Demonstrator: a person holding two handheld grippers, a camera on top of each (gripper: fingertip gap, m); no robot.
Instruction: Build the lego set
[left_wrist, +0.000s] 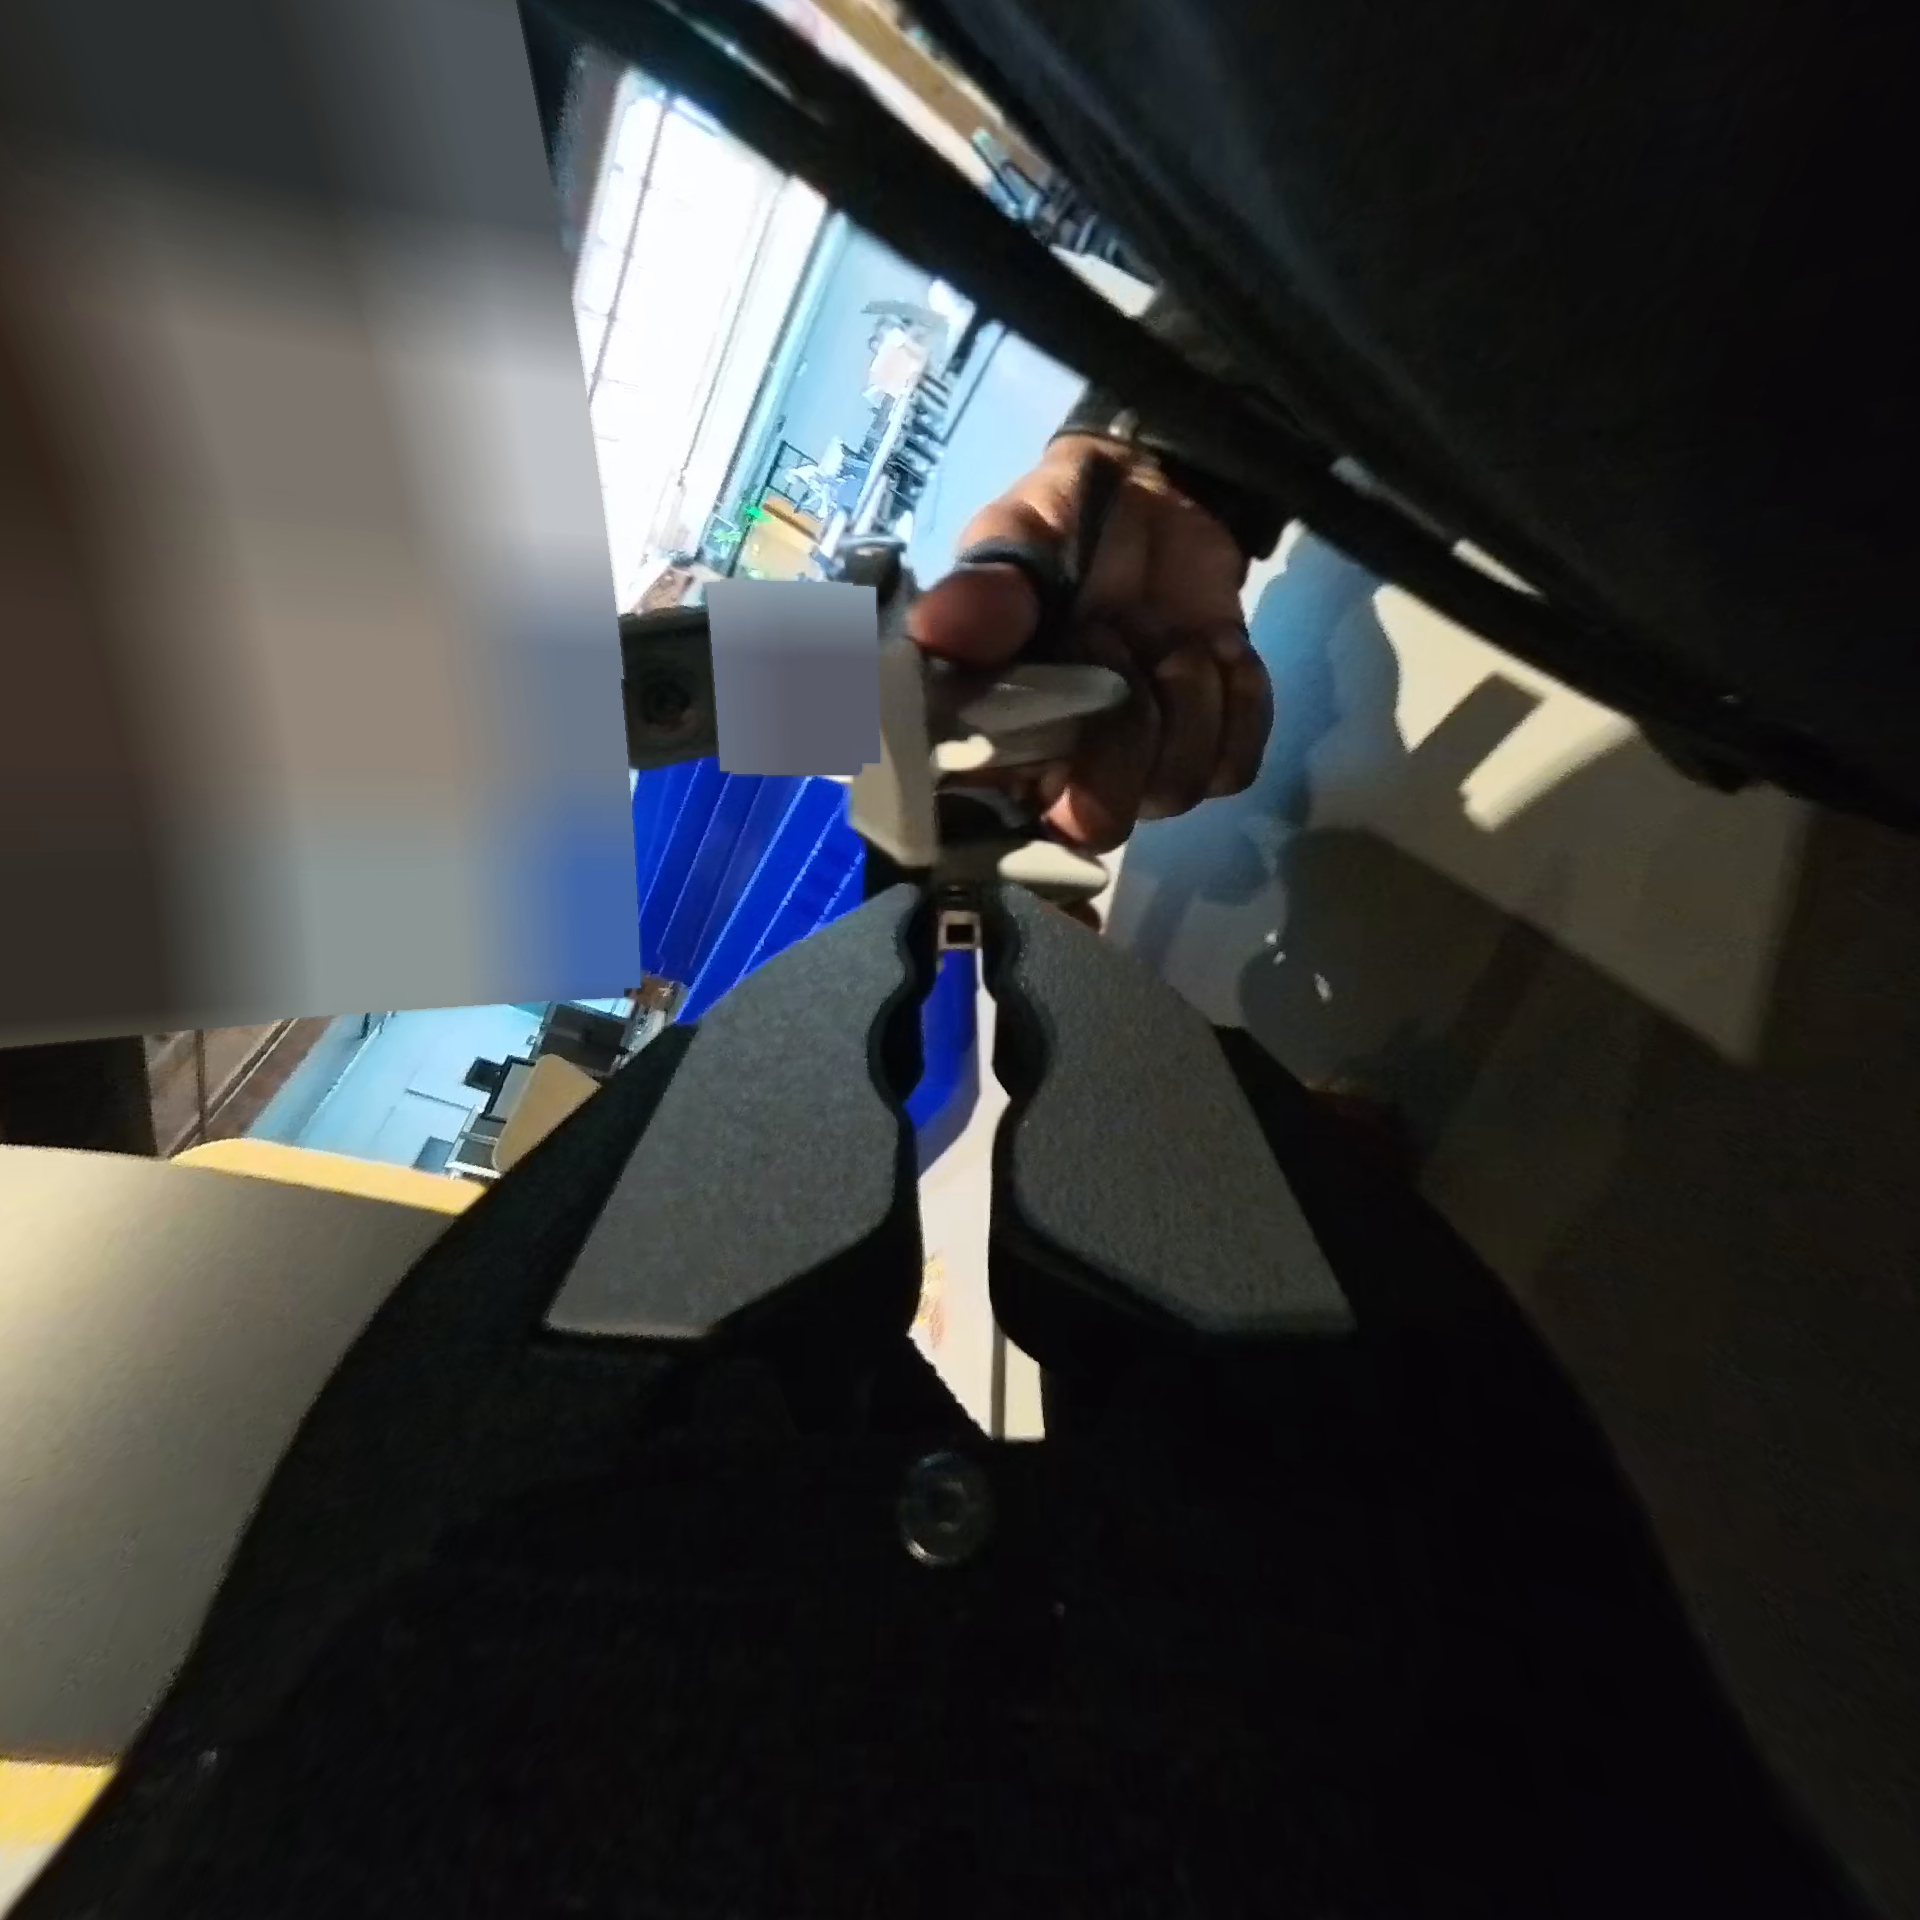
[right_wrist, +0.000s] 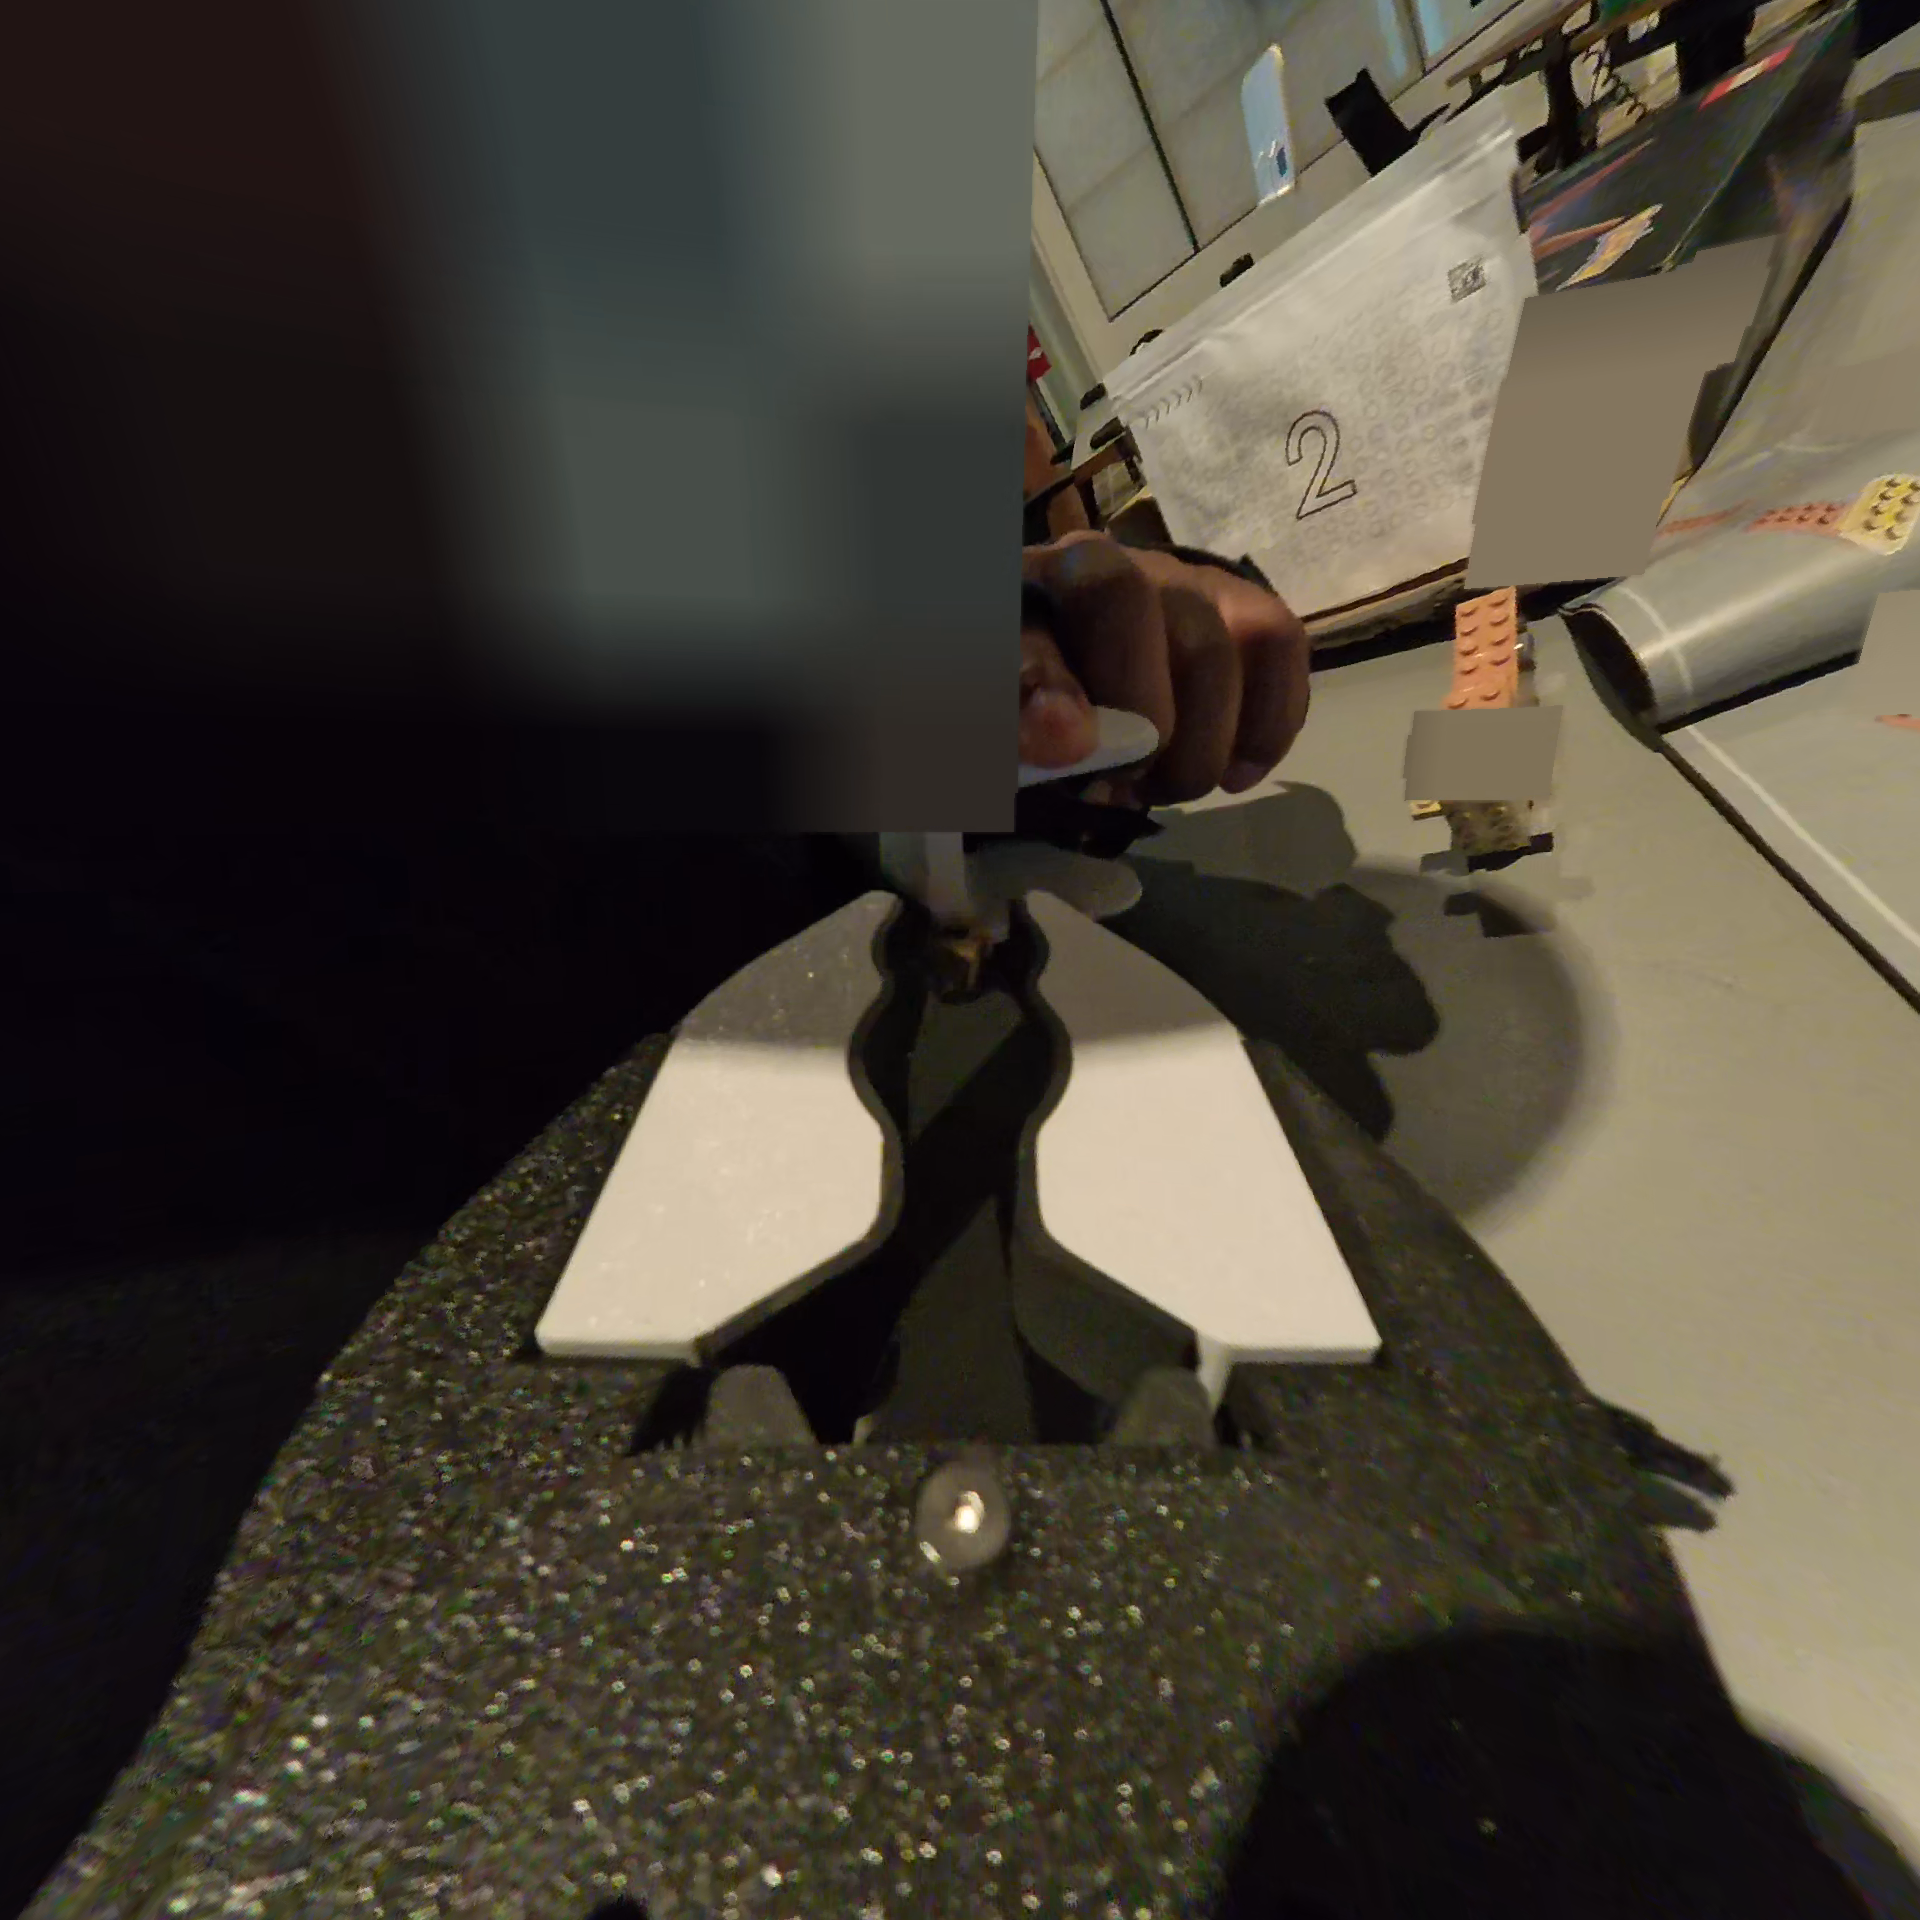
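My left gripper (left_wrist: 958, 940) is held up in the air, its dark fingers shut on a small grey lego piece (left_wrist: 957, 932) with a square hole. My right gripper (right_wrist: 964, 951) meets it tip to tip and is shut on a small tan and dark lego piece (right_wrist: 966, 961). The right gripper's pale fingers (left_wrist: 899, 769) and the hand holding it show just beyond the left tips in the left wrist view. The left gripper's pale fingers (right_wrist: 1060, 883) and its hand show just beyond the right tips in the right wrist view. Where the two pieces touch is hidden.
A grey table (right_wrist: 1558, 1195) lies to the right. On it are an orange lego plate (right_wrist: 1486, 649), a small tan lego build (right_wrist: 1496, 826), an open instruction booklet (right_wrist: 1745, 634), a white numbered paper bag (right_wrist: 1320, 416) and a dark lego box (right_wrist: 1683, 177).
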